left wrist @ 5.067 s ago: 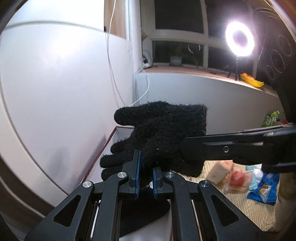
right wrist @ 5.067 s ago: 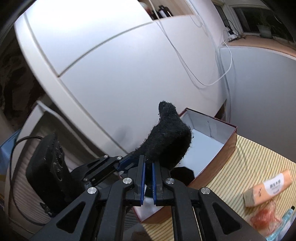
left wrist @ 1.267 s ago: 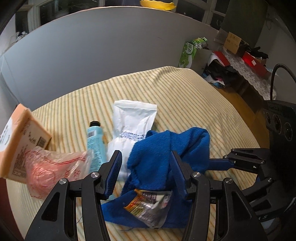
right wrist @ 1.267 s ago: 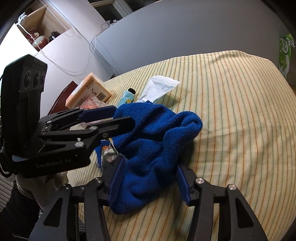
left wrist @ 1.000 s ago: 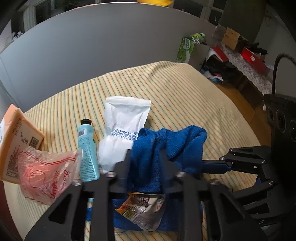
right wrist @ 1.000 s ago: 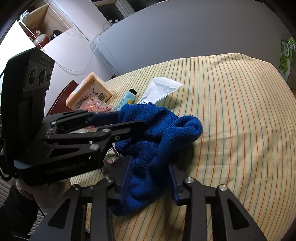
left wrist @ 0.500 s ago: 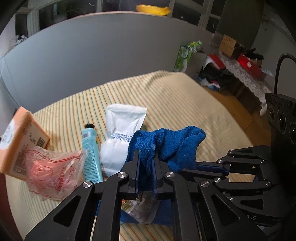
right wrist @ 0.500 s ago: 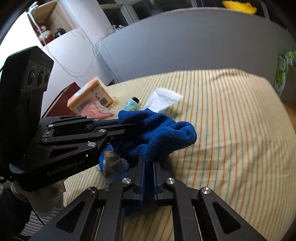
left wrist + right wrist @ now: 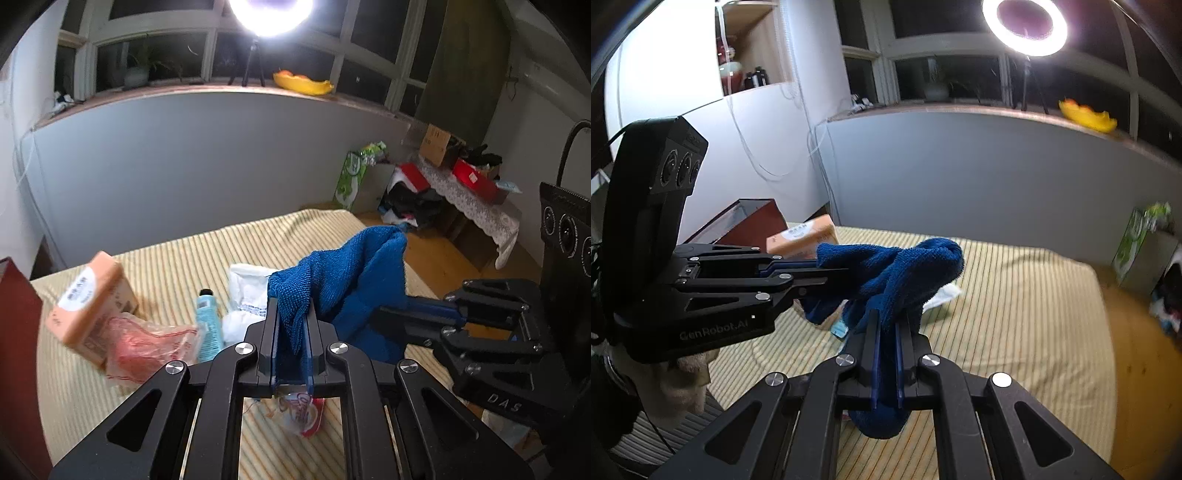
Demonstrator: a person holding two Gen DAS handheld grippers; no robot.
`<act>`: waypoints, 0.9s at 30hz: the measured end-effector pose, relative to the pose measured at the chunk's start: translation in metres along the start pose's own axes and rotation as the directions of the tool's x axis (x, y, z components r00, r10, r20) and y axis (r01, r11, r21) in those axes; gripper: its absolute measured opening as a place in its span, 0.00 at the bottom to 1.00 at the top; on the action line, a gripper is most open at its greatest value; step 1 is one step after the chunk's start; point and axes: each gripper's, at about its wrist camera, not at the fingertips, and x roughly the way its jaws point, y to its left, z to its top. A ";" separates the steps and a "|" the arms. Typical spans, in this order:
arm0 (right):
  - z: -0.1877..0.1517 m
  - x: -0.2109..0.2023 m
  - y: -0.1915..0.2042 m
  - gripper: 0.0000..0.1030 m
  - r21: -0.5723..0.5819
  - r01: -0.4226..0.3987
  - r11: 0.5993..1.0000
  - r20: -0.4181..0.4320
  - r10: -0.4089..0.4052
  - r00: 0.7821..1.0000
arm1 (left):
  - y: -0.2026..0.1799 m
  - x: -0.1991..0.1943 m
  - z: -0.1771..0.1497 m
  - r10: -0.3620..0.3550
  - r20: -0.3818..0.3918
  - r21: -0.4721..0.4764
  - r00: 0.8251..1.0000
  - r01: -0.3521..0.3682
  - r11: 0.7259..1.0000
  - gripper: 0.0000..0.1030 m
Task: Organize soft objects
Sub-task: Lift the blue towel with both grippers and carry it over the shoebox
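A blue towel (image 9: 354, 273) hangs in the air between both grippers, above the striped cloth-covered table (image 9: 177, 258). My left gripper (image 9: 291, 314) is shut on one edge of the towel. My right gripper (image 9: 886, 325) is shut on another part of the towel (image 9: 905, 269). In the left wrist view the right gripper (image 9: 391, 314) reaches in from the right. In the right wrist view the left gripper (image 9: 827, 267) reaches in from the left. The towel's lower end hangs behind the right gripper's fingers.
On the table lie an orange box (image 9: 88, 291), a pink plastic bag (image 9: 144, 343), a light blue tube (image 9: 208, 321), a white pouch (image 9: 247, 288) and a snack wrapper (image 9: 301, 410). A dark red box (image 9: 753, 221) stands at the table's left end. A ring light (image 9: 1025, 22) shines behind.
Both grippers closed on the blue towel and lifted it off the table. The wrapper that lay on the towel now lies on the table. Five seconds ago both held a black glove over the red box.
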 end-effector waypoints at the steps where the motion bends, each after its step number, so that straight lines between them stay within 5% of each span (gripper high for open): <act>1: 0.003 -0.004 0.004 0.06 -0.017 0.011 1.000 0.008 -0.010 1.000 | 0.001 -0.003 0.000 -0.002 0.005 -0.003 1.000 0.002 1.000 0.08; 17: 0.058 -0.029 0.081 0.06 -0.162 -0.031 0.986 0.104 0.048 0.993 | 0.039 -0.094 0.001 0.072 0.162 -0.056 0.984 -0.064 0.996 0.08; 27: 0.109 -0.003 0.161 0.06 -0.257 -0.151 0.955 0.123 0.187 0.975 | 0.104 -0.161 0.000 0.242 0.230 -0.143 0.942 -0.214 0.966 0.08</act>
